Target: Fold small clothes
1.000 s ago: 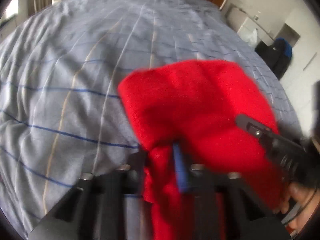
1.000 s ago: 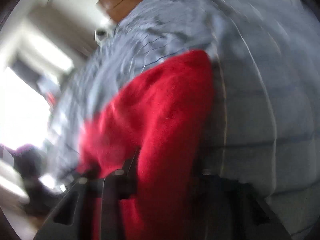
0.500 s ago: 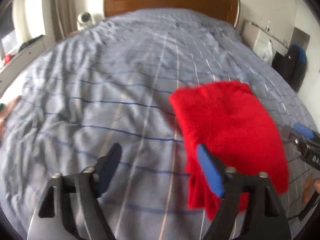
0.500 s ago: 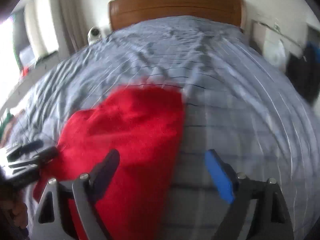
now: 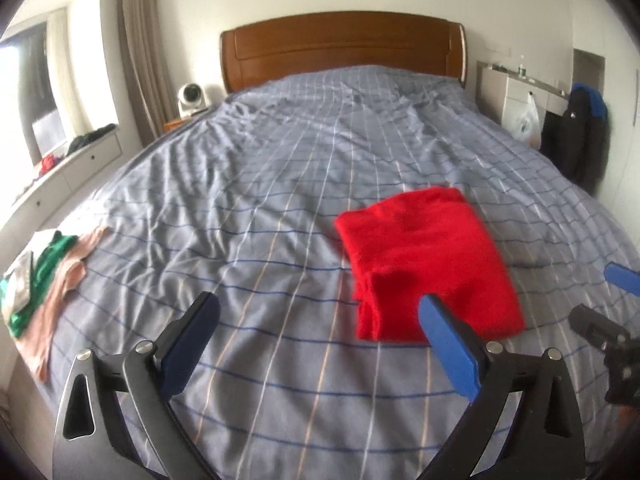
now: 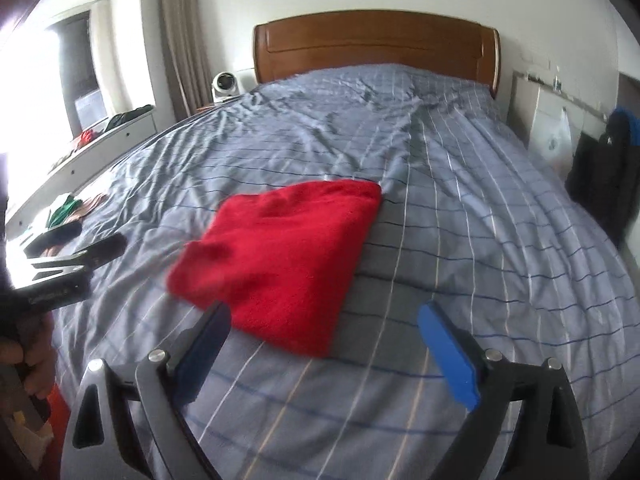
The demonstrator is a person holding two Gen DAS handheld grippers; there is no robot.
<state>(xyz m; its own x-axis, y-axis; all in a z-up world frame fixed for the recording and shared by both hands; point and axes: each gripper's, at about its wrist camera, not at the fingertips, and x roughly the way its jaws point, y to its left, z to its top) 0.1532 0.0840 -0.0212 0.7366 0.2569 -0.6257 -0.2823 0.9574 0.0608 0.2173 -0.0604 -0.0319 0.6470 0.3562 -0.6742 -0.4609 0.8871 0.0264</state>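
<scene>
Now, left tongs [image 5: 318, 346]: jaws spread wide, just been opening, nothing between them; they hang above the bed.
Right tongs [image 6: 324, 350]: likewise spread, just been opening, empty; near edge of the cloth lies just past the dark pad.
Red garment [image 5: 430, 260]: folded into a rough rectangle, lying flat on the bed, free of both tongs.
Bed [image 5: 280, 184]: grey-blue checked cover, rumpled, wooden headboard [image 5: 342, 46] at the far end.
Clothes pile [image 5: 38, 272]: green, white and pink pieces at the bed's left edge, well apart from the red one.
</scene>
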